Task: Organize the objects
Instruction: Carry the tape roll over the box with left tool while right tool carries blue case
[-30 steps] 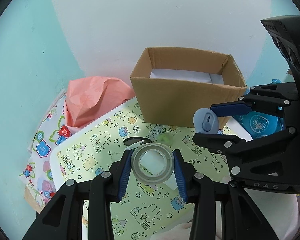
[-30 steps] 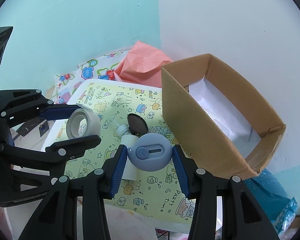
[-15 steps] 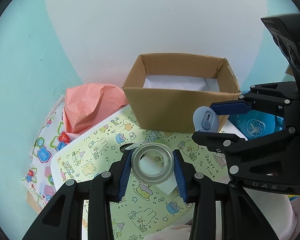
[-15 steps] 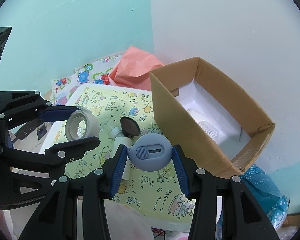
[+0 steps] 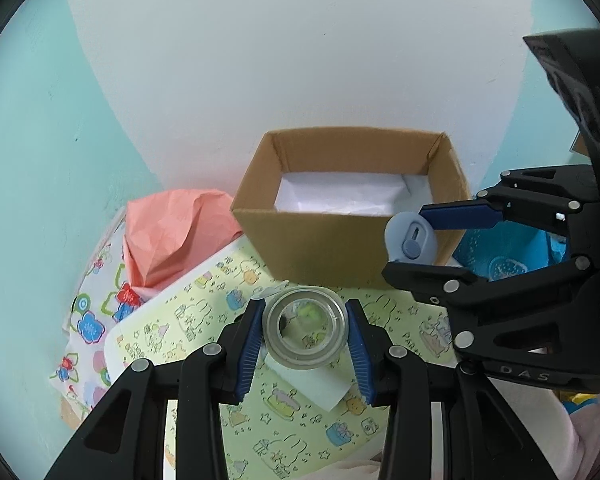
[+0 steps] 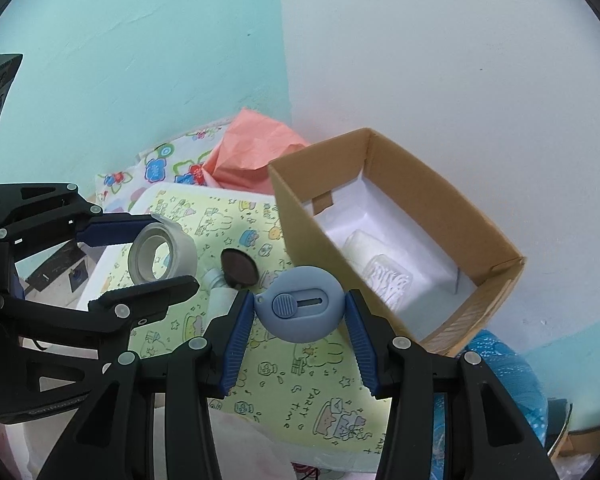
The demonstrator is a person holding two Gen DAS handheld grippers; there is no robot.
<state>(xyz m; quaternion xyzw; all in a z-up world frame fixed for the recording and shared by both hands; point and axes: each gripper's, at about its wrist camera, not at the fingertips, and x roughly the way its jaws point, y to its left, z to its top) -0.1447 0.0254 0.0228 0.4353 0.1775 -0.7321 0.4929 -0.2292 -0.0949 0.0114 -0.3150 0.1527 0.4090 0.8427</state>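
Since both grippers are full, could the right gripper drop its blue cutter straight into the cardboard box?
Probably yes: the cardboard box is open-topped beside the right gripper, and nothing stands between the blue cutter and it.

Black hand-held gripper (image 5: 304,334), blue pads (image 5: 249,344)

Surface: yellow cartoon-print sheet (image 6: 300,372) | On it: cardboard box (image 6: 320,248) at far right edge; dark round lid (image 6: 238,266) and white tube (image 6: 220,296) left of box | Pink paper (image 5: 172,232) beyond sheet, left of box
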